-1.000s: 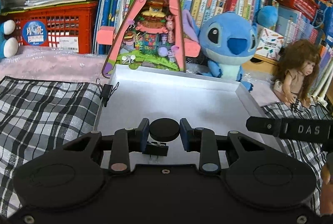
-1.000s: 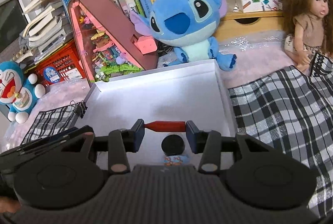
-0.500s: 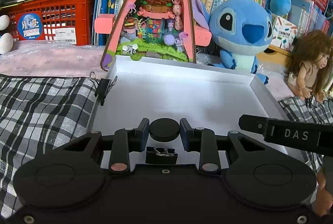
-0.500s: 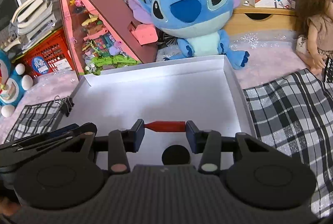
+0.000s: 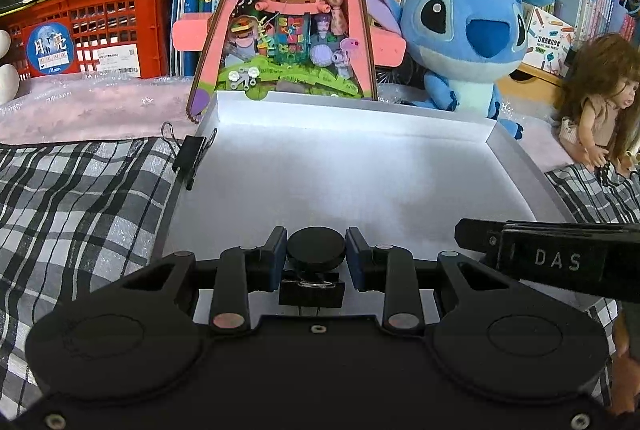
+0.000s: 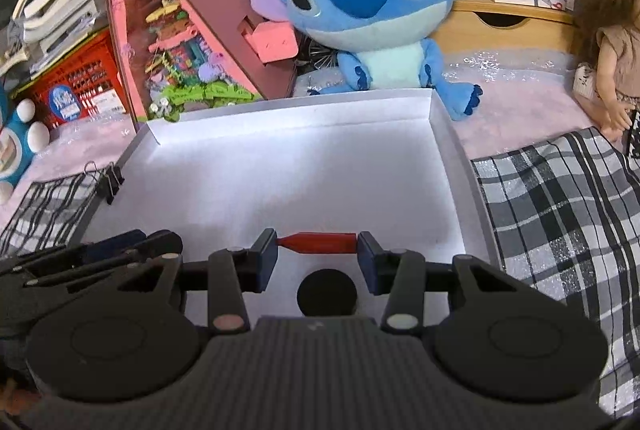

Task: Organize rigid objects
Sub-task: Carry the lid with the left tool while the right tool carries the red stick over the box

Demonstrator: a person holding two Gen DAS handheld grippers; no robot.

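Observation:
My left gripper [image 5: 316,250] is shut on a black round disc [image 5: 316,248] over the near edge of a white shallow box [image 5: 360,134]. A black binder clip [image 5: 311,292] lies on the box floor just below the disc. My right gripper [image 6: 317,244] is shut on a red pen-like piece [image 6: 317,243], held crosswise over the same box [image 6: 288,110]. The black disc [image 6: 327,293] also shows low in the right wrist view, with the left gripper's body at the left edge there.
Another binder clip [image 5: 192,156] sits on the box's left rim. Checked cloth [image 5: 80,198] lies on both sides. Behind the box stand a pink triangular toy house [image 5: 288,18], a blue plush [image 5: 464,34], a doll [image 5: 600,102], a red crate [image 5: 92,26] and books.
Both grippers have moved forward over the box, still holding their objects. The binder clip under the left gripper has slid lower in view.

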